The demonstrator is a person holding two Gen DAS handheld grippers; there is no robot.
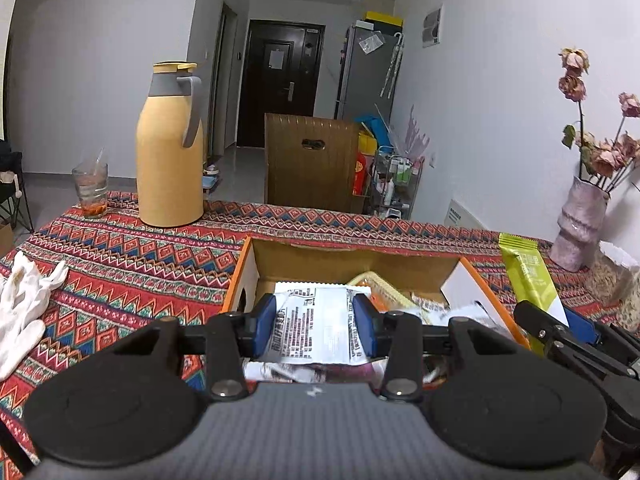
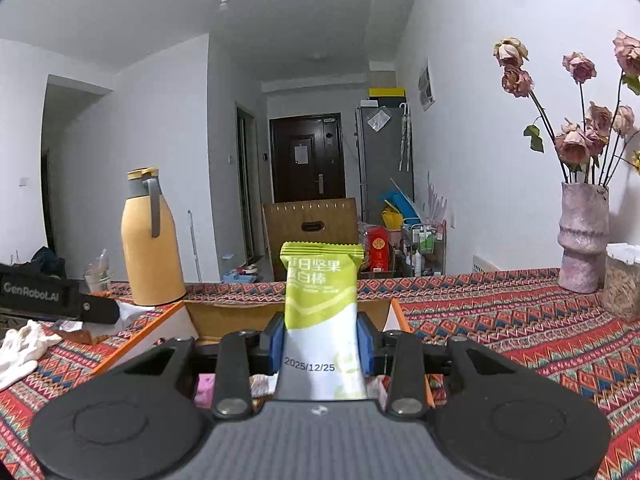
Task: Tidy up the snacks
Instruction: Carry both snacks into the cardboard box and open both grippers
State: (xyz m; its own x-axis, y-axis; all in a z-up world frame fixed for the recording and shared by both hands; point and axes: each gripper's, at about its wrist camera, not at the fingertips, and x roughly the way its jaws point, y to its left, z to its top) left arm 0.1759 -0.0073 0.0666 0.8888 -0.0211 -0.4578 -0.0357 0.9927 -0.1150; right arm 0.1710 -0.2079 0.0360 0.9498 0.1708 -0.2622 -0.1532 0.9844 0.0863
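Both handheld two-finger grippers carry a snack packet. Left gripper (image 1: 315, 320), black with blue pads, is clamped on a flat white foil sachet printed with black text (image 1: 316, 322); the sachet lies crosswise between the pads, its long axis running away from the camera, above the open cardboard box with orange edges (image 1: 240, 268) that sits on the red patterned tablecloth (image 1: 120, 248). Right gripper (image 2: 322, 344) pinches a green-and-white protein bar wrapper (image 2: 322, 292) at its white lower end, so the bar stands up and forward with its long axis along the fingers. In the left wrist view that same bar rises just beside the box's right wall.

More packets, an orange one among them, lie loose inside the box. Which spot either snack is meant for cannot be told. Judged from here, the box lies directly ahead of and below both tools, the left one sitting more squarely over its opening, while the right holds its bar by the right-hand rim. A yellow thermos jug (image 1: 170, 148) and white gloves (image 1: 24, 296) stand well apart to the left.
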